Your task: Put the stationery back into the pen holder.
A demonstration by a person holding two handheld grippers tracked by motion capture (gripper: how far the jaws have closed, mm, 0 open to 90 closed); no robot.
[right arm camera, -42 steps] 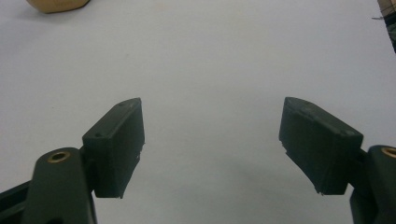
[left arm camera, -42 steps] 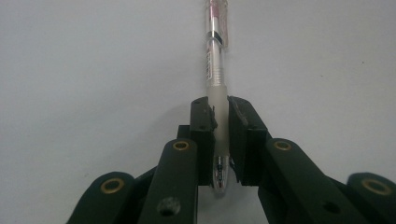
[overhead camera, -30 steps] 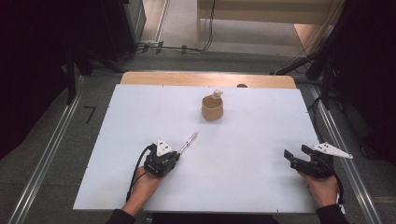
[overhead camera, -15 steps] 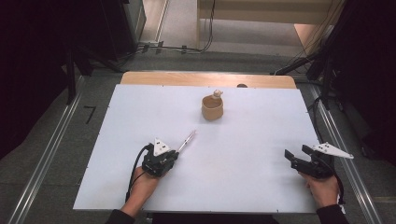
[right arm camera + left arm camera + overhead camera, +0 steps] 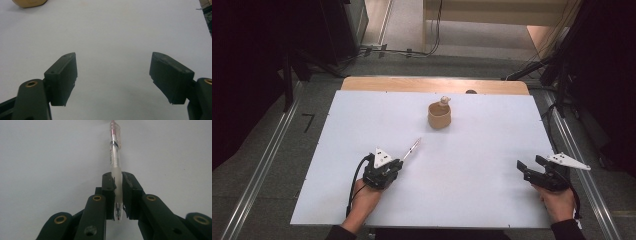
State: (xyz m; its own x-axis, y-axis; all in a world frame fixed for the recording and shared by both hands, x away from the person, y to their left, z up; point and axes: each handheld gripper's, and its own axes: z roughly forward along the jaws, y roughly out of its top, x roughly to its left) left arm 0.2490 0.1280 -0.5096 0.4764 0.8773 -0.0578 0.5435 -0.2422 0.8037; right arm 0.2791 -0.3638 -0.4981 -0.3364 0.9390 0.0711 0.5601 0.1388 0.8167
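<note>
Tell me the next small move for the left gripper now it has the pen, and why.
Probably lift the pen a little off the white table and swing it toward the wooden cup. The left gripper is shut on its grip end, and the right gripper sits open, far off.

L hand-held gripper (image 5: 398,163) sits low at the near-left, jaws pinched nearly together, pointing fwd and a bit right; L hand (image 5: 363,195) behind it, forearm coming in from the bottom. R hand-held gripper (image 5: 525,169) at the near-right, jaws spread wide, aimed left; R hand (image 5: 557,202) gripping it from behind.
</note>
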